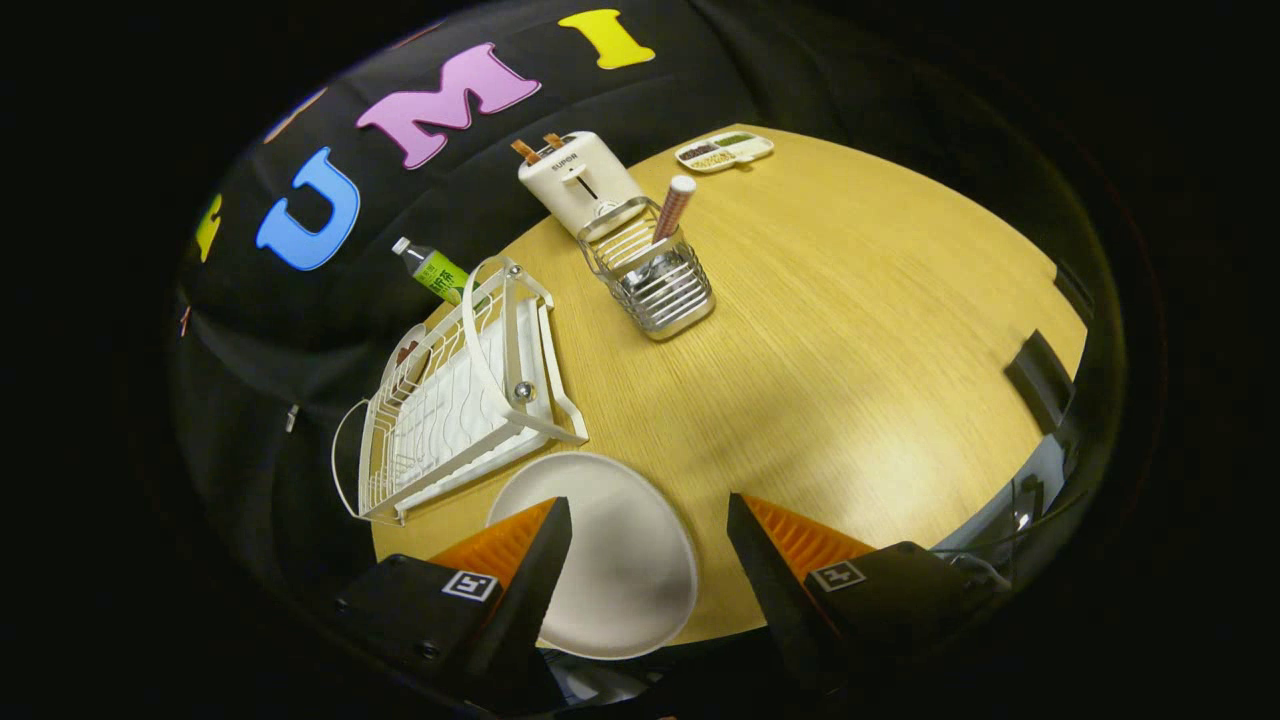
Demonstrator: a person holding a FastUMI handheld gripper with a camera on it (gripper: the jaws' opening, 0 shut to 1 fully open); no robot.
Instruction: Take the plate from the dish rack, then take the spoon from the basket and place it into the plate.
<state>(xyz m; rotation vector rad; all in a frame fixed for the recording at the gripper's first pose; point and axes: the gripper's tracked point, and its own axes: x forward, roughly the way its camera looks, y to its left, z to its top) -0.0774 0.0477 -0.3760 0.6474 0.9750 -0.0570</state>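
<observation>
A white plate [610, 560] lies flat on the wooden table [850, 350], right in front of the white wire dish rack [460, 400]. My gripper [650, 515] hangs above the table's near edge, open, with the plate partly under the left finger [530, 555] and nothing held between the fingers. Beyond the fingers stands a metal wire basket [655, 275] with a spoon in it, whose speckled pink handle [675, 205] sticks up out of the basket.
A cream toaster [578, 183] with two slices stands just behind the basket. A green bottle [432, 270] lies behind the rack. A small white tray [723, 151] of snacks sits at the far table edge. A dark object [1040, 380] rests at the right edge.
</observation>
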